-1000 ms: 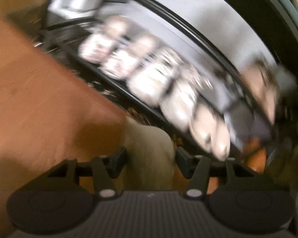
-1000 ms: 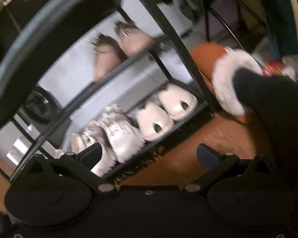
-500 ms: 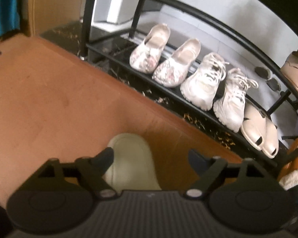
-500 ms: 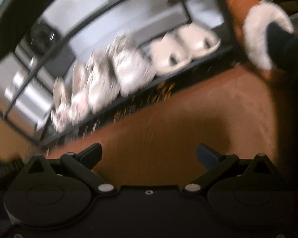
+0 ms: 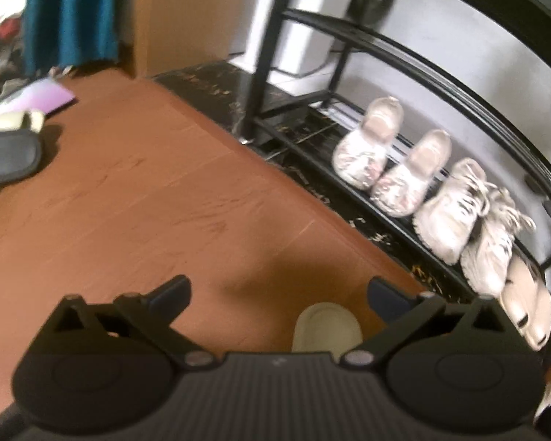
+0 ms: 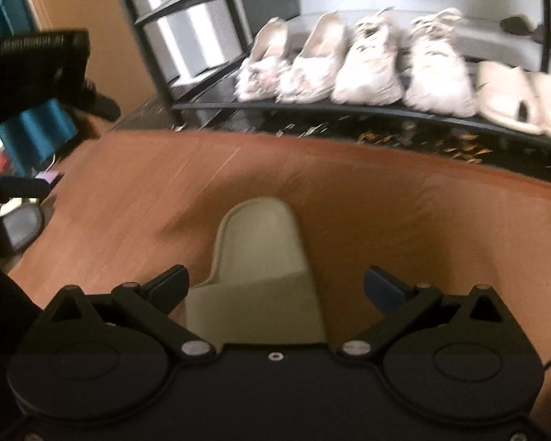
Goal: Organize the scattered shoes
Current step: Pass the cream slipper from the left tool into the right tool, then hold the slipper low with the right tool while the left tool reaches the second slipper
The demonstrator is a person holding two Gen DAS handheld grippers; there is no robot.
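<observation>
both tongs gape: the left tongs (image 5: 277, 292) opening, the right tongs (image 6: 275, 283) over a cream slipper (image 6: 257, 257) near the shoe rack (image 6: 349, 114).

teal curtain (image 5: 69, 18) hangs above the wooden floor (image 5: 128, 202).

You are working in a home, at what looks like an entryway or shoe corner. A black metal shoe rack (image 5: 349, 180) runs along the right of the left wrist view against a pale grey wall (image 5: 459, 58); on its low shelf stand floral flats (image 5: 367, 147), white lace-up sneakers (image 5: 452, 213) and cream clogs (image 5: 529, 308) in paired order. Your floor is reddish-brown wood-look boards (image 5: 147, 198), edged beside the rack by a strip of black marbled tile (image 5: 216, 84). At the upper left hangs teal fabric (image 5: 69, 11); beneath it lie a dark slide sandal (image 5: 11, 154) and a lilac paper (image 5: 47, 99). A cream slipper (image 6: 260, 253) lies loose on the floor, centre of the right wrist view.
</observation>
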